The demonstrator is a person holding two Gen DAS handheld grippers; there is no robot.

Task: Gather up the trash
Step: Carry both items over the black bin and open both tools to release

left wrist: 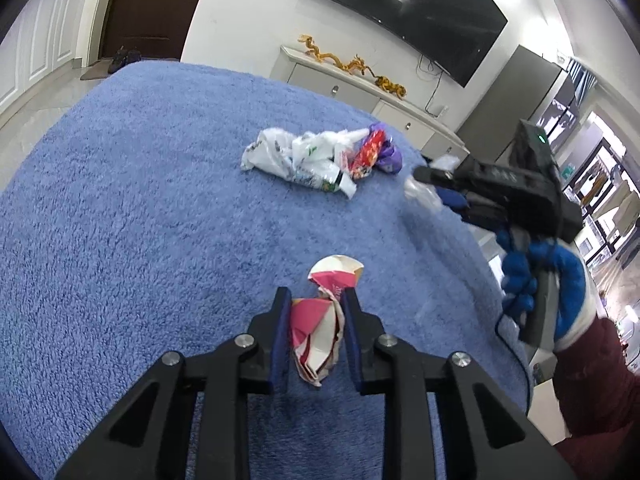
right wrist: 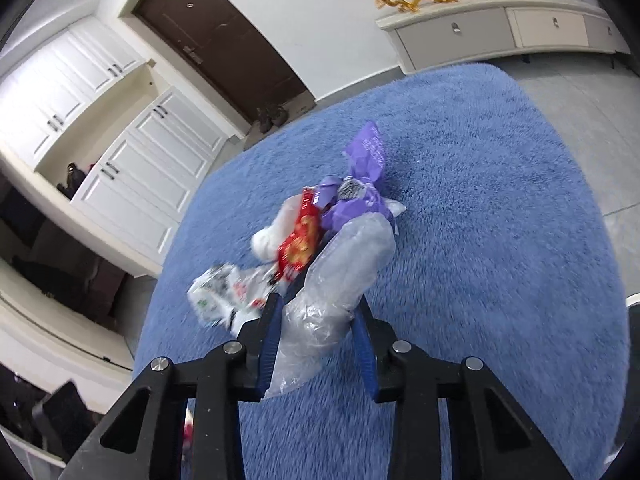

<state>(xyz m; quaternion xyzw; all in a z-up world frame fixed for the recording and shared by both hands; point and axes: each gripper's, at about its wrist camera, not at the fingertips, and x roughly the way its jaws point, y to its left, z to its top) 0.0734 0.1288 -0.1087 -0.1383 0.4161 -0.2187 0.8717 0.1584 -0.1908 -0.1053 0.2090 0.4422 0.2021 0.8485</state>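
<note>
My left gripper [left wrist: 316,300] is shut on a crumpled pink-and-white paper wrapper [left wrist: 320,332] and holds it over the blue fleece cover [left wrist: 140,208]. My right gripper [right wrist: 318,306] is shut on a clear crumpled plastic bag [right wrist: 336,288]; it shows in the left wrist view [left wrist: 424,190] at the right, beside the pile. A pile of trash lies on the cover: a white printed plastic bag [left wrist: 292,156], a red snack wrapper [left wrist: 366,152] and a purple wrapper [left wrist: 390,156]. In the right wrist view the red wrapper [right wrist: 300,240] and purple wrapper [right wrist: 364,184] lie just beyond my fingers.
The blue cover's edge [left wrist: 476,240] drops off at the right toward the floor. A white sideboard [left wrist: 360,92] with gold dragon figures stands behind, under a wall TV [left wrist: 400,12]. White cabinets [right wrist: 132,160] and a dark door [right wrist: 224,40] are at the left.
</note>
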